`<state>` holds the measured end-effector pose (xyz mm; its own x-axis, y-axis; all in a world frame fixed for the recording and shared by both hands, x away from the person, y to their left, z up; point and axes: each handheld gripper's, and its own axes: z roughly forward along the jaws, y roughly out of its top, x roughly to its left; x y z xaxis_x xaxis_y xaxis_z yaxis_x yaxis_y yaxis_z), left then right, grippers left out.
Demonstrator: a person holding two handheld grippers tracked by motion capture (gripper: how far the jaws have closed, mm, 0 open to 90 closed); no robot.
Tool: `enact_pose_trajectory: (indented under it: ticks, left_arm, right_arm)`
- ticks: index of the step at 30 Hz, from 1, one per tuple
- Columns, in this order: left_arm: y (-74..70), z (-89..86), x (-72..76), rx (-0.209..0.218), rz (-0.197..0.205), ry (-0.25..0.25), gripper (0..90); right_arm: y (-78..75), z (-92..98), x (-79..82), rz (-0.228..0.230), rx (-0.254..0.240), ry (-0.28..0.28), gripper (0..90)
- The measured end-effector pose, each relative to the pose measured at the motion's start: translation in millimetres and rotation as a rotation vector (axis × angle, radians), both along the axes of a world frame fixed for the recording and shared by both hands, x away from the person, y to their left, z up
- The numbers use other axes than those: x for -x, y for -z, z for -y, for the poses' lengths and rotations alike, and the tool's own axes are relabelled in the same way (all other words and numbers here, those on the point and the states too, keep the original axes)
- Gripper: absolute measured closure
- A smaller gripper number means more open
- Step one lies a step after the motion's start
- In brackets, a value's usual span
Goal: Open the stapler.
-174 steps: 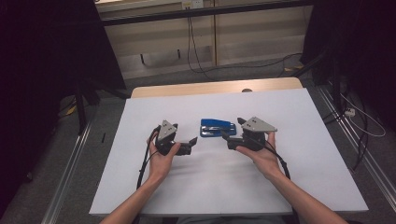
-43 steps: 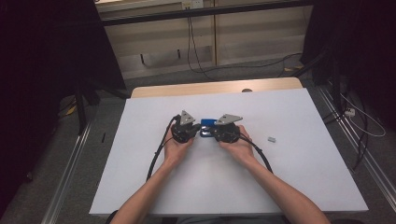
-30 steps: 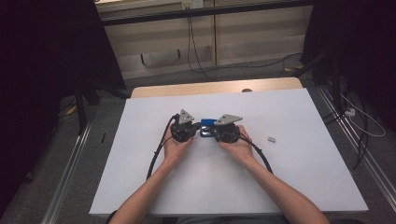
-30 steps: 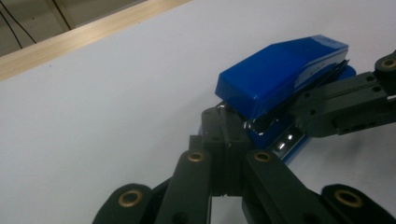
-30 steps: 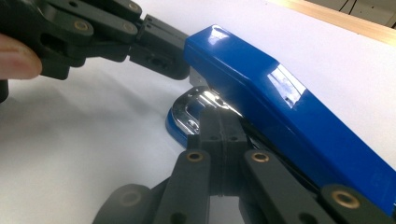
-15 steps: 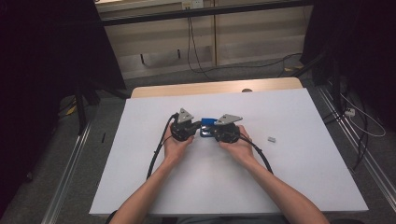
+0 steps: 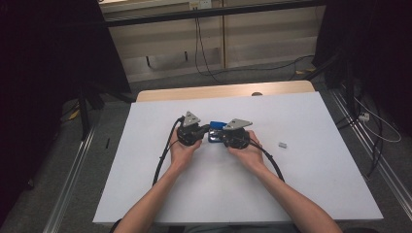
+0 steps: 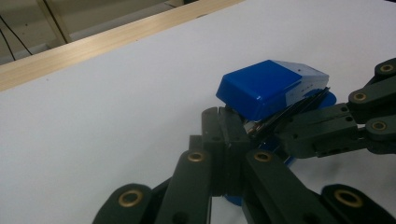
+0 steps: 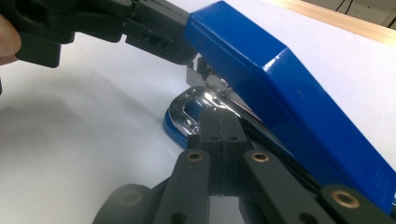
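A blue stapler (image 7: 216, 126) lies at the table's middle, between my two grippers. In the left gripper view the stapler's blue top (image 8: 268, 86) is tilted up off its base. My left gripper (image 8: 224, 114) is shut, its tips pressed against the stapler's end under the raised top. My right gripper (image 9: 219, 116) is shut too, with its tips at the shiny metal part (image 9: 191, 105) above the blue base. From above, the left gripper (image 7: 208, 128) and the right gripper (image 7: 219, 137) meet at the stapler. Whether either pinches metal is hidden.
A small grey piece (image 7: 283, 144) lies on the white table top (image 7: 316, 184) to the right of my right hand. The table's wooden far edge (image 7: 223, 91) is behind the stapler. Cables trail back from both grippers along my forearms.
Since the earliest frame both grippers have closed in on the stapler from either side, and the small grey piece has appeared on the right. Over the last second nothing visibly moves.
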<state>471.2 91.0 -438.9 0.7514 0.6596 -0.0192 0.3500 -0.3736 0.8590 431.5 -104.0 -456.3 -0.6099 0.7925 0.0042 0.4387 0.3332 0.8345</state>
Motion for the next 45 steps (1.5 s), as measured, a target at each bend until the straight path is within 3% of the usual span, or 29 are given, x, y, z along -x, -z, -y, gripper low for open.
enact_pose_trajectory:
  ticks: [20, 23, 28, 41, 45]
  left_arm:
    - [-5.8, 1.1, -0.3, 0.035, 0.003, 0.002, 90.0]
    - [-6.5, 1.5, -0.6, 0.038, 0.004, 0.0, 90.0]
    - [-8.3, 1.9, 0.0, 0.044, 0.005, 0.004, 90.0]
    - [-12.4, 3.6, 0.9, 0.053, 0.014, 0.008, 90.0]
    - [-12.6, 2.4, 0.2, 0.064, 0.007, 0.011, 90.0]
  right_arm:
    - [-0.9, 0.2, 3.0, 0.029, -0.009, -0.001, 90.0]
    - [-2.3, -4.9, 3.5, 0.05, -0.037, -0.005, 90.0]
    - [-1.6, -11.1, 3.6, 0.064, -0.023, -0.01, 90.0]
    - [-7.8, -14.0, -3.0, 0.088, -0.012, 0.024, 90.0]
    - [-8.0, -14.2, -3.1, 0.107, -0.032, 0.059, 90.0]
